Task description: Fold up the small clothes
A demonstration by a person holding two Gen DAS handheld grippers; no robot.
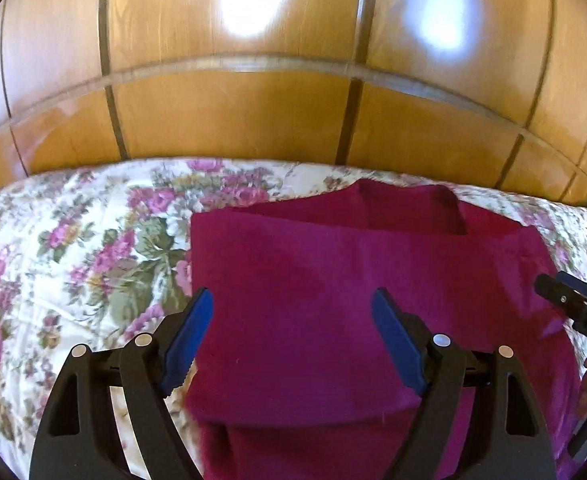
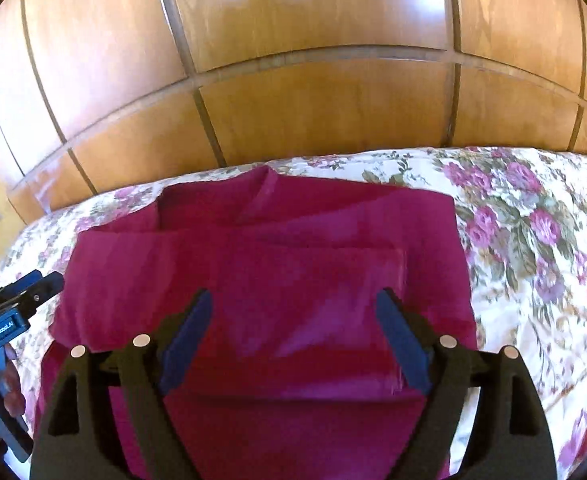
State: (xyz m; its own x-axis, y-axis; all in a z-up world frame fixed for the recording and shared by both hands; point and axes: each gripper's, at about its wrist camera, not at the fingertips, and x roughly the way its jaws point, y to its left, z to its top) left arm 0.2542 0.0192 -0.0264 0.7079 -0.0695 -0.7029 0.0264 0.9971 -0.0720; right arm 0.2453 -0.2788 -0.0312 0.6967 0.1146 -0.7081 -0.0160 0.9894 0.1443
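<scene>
Both claws, left (image 1: 293,308) and right (image 2: 293,308), hung released above the folded garment (image 1: 353,280); floral bedspread (image 1: 73,260) lay bare beside its 2 side edges.

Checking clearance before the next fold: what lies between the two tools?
Only the magenta garment on the floral bedspread. In the left wrist view it spans from the left tool to the right tool; nothing else intervenes.

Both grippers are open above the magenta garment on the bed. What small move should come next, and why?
Probably lower the left gripper and right gripper onto the near edge of the magenta garment and close. Both are open and hold nothing, and the garment on the floral bedspread looks only partly folded.
</scene>
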